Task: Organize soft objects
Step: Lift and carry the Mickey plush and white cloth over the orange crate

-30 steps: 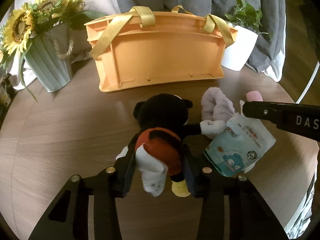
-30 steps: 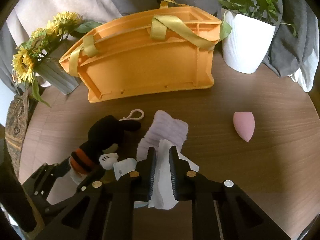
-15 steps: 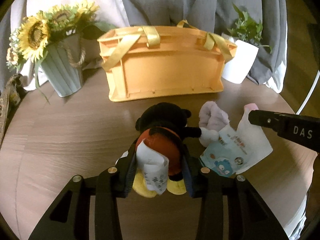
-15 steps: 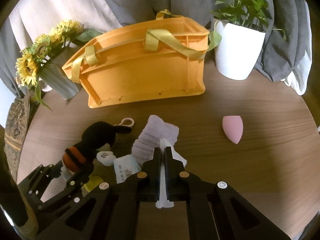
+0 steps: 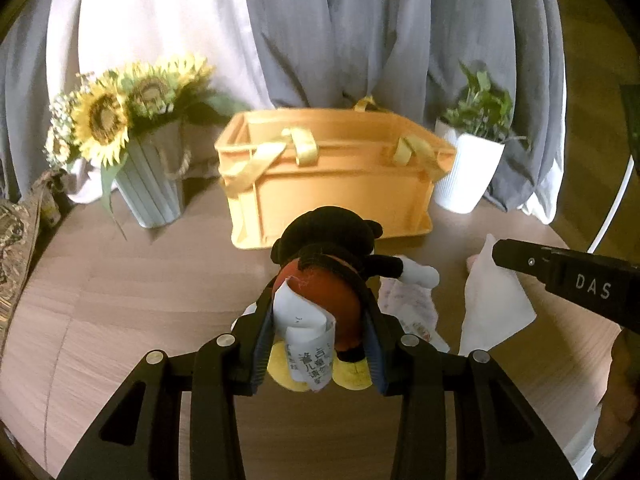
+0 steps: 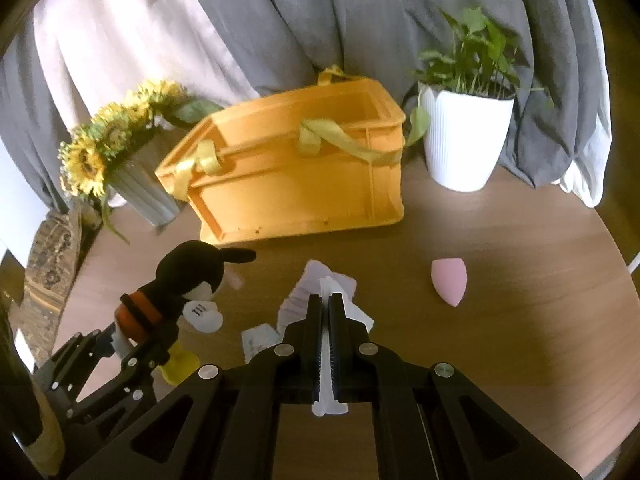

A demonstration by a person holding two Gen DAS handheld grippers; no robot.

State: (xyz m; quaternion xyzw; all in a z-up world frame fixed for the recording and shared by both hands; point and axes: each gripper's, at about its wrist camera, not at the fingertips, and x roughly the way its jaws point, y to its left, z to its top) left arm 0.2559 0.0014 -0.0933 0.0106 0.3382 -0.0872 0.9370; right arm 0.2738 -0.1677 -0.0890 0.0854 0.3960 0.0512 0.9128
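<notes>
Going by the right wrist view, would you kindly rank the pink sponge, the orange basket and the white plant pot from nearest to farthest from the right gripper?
From the right gripper:
1. Pink sponge, on the table just right of the fingers.
2. Orange basket, farther back, ahead and slightly left.
3. White plant pot, at the back right beside the basket, against the curtain.

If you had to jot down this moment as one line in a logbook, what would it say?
left tongs: gripping plush toy | right tongs: pinching white packet | orange basket: ahead | pink sponge: on table
</notes>
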